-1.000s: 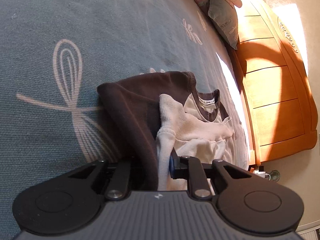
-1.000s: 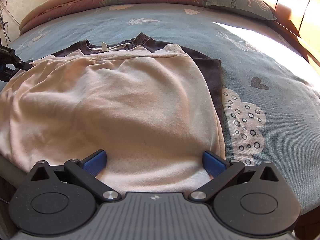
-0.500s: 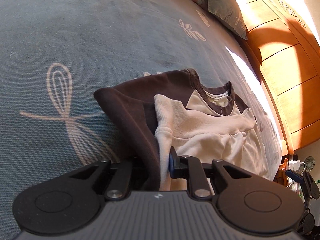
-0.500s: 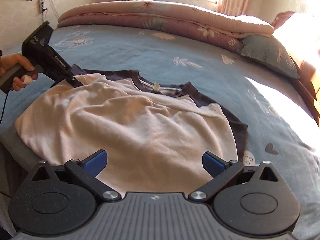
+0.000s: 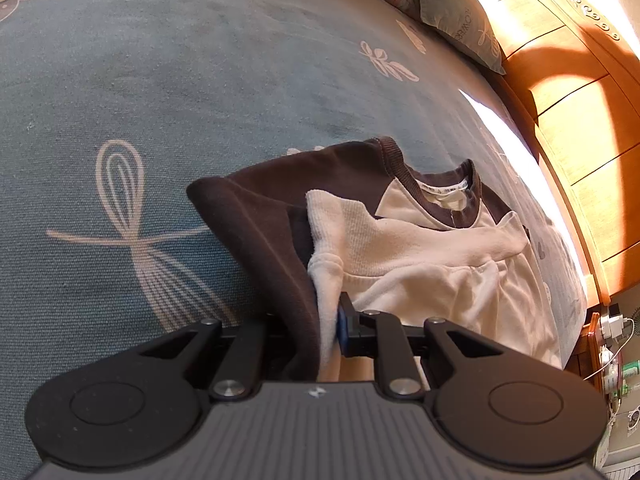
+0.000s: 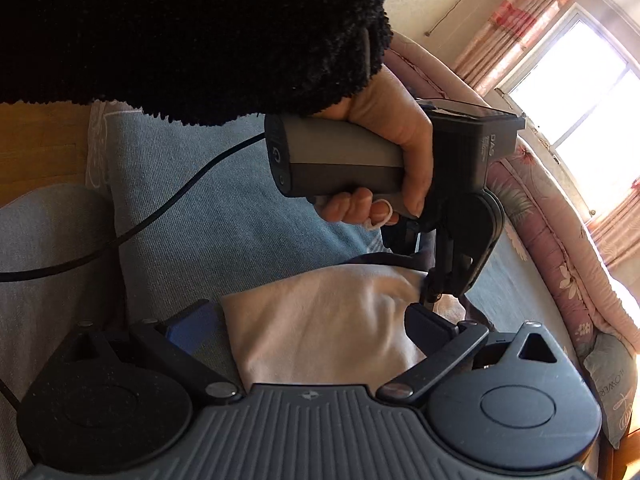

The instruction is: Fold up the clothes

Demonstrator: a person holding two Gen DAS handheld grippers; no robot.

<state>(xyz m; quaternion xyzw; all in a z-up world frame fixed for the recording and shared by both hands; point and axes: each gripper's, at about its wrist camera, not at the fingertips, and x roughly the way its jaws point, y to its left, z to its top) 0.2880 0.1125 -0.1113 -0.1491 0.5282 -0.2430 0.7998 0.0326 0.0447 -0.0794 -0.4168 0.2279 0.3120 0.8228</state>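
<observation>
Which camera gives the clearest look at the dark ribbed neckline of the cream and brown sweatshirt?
The left wrist view: the dark ribbed neckline curves in full sight, label showing, above where the left gripper pinches the cream and brown sweatshirt. The right wrist view shows only cream body cloth; the neckline is not visible.

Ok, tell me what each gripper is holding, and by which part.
Left gripper pinches the sweatshirt at its bunched side edge, brown and cream layers together. Right gripper is open, holding nothing.

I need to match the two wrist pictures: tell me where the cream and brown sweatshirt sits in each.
Left wrist: the sweatshirt fills the centre right, pinched in the left gripper.
Right wrist: its cream cloth lies bottom centre, between the open right gripper fingers.
Shared landmark: the grey pillow.
</observation>
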